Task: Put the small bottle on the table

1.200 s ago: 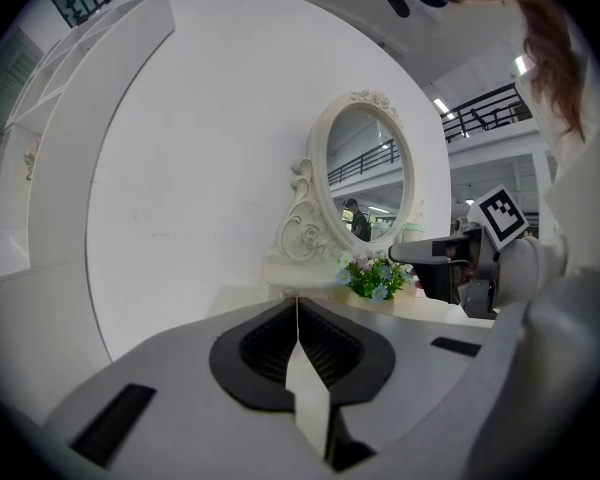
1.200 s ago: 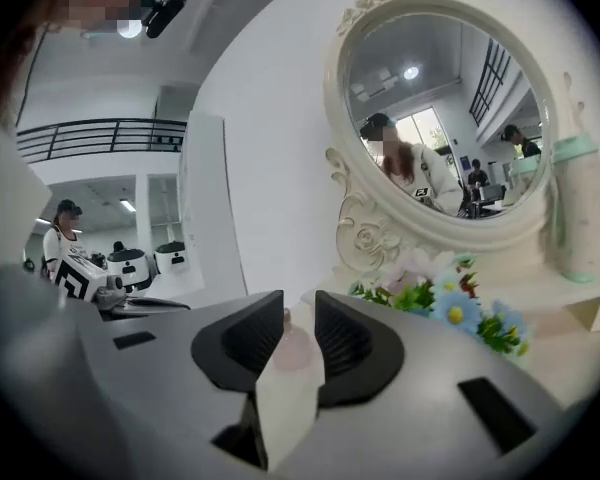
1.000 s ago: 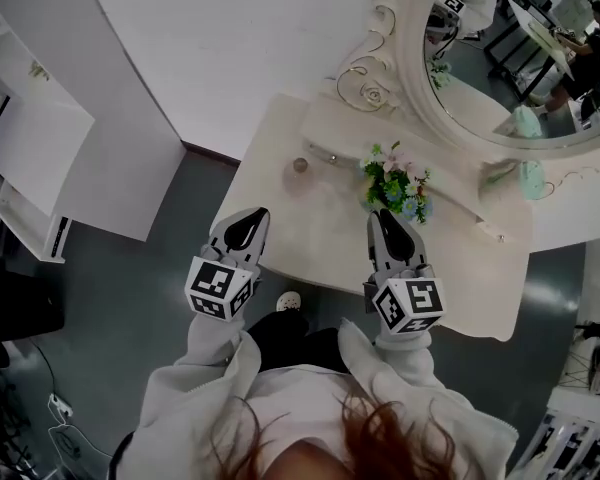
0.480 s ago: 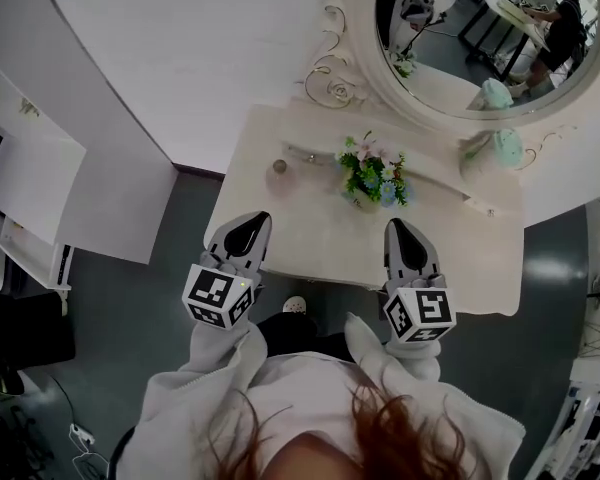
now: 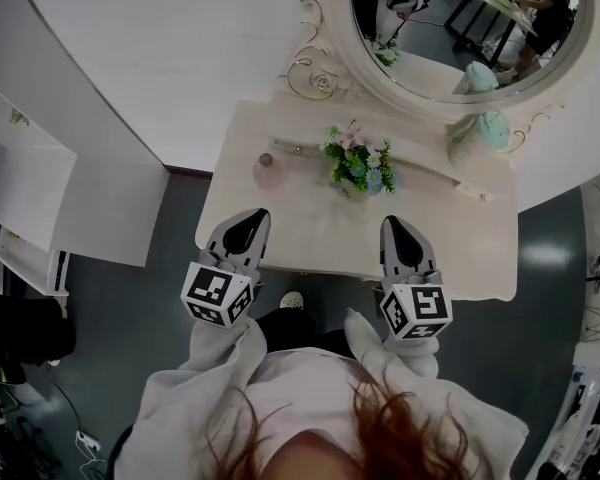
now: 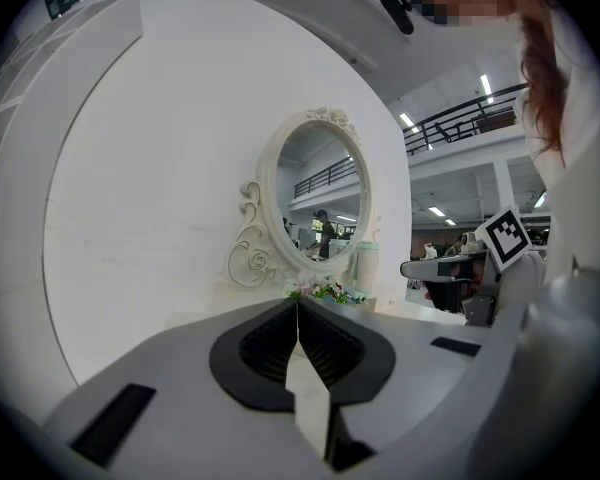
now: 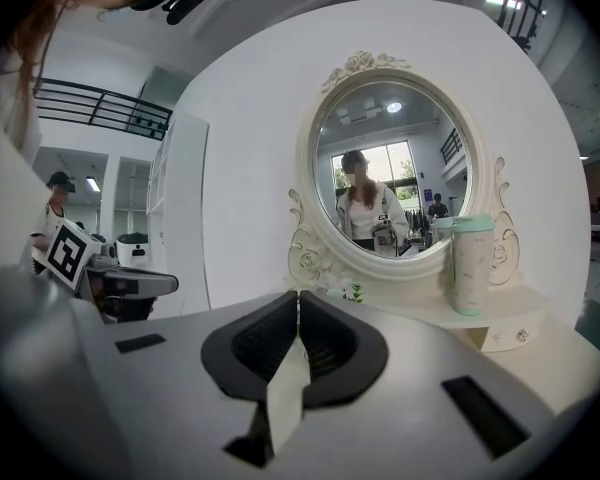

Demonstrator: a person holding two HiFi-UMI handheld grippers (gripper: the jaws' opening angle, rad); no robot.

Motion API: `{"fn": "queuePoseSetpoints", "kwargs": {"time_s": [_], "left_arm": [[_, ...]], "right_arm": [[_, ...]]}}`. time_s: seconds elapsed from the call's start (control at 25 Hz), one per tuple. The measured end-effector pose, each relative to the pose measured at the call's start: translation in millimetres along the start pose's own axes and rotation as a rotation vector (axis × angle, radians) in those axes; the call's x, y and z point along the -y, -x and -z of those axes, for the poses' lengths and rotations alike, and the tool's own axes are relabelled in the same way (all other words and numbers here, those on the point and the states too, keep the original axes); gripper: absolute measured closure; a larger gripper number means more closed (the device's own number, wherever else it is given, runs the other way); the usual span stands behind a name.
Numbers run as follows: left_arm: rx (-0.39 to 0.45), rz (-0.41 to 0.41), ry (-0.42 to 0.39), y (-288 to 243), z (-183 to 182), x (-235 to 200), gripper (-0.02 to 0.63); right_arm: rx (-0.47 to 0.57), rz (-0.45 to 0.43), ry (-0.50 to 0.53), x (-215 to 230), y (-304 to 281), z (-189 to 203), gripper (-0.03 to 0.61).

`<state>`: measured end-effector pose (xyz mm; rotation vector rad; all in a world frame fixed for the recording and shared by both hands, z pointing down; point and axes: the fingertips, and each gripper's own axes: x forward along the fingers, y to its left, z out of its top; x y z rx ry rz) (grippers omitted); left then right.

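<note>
Small bottle (image 5: 267, 170): it stands at the left end of the dressing table (image 5: 450, 258), at 9 o'clock from the flowers (image 5: 358, 163). I cannot tell whether it rests on the top or on the low back shelf.
Handling: it has a round pale body and a narrow capped neck. I judge it light, stiff, probably glass, so slick and breakable.
Hold: across the belly, pads square on, with a gentle squeeze.
Left gripper (image 5: 255, 216): my 2 fingers are pressed together with nothing between them. It is over the table's front edge, and the bottle is near 12 o'clock, apart from the tips.
Right gripper (image 5: 392, 226): fingers closed, empty, at 5 o'clock from the flowers.
Pose: both point at 12 o'clock towards the mirror (image 5: 460, 18), side by side, sleeves close to my body.
</note>
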<state>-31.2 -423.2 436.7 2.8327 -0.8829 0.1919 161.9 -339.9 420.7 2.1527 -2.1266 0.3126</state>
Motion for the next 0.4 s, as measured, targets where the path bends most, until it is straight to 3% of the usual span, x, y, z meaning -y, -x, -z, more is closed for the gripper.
{"fn": "queuePoseSetpoints", "kwargs": {"time_s": [0.4], "left_arm": [[-0.006, -0.01, 0.009, 6, 4, 1, 0.595]], "right_arm": [[-0.026, -0.027, 0.0, -10, 0, 7, 0.541]]}}
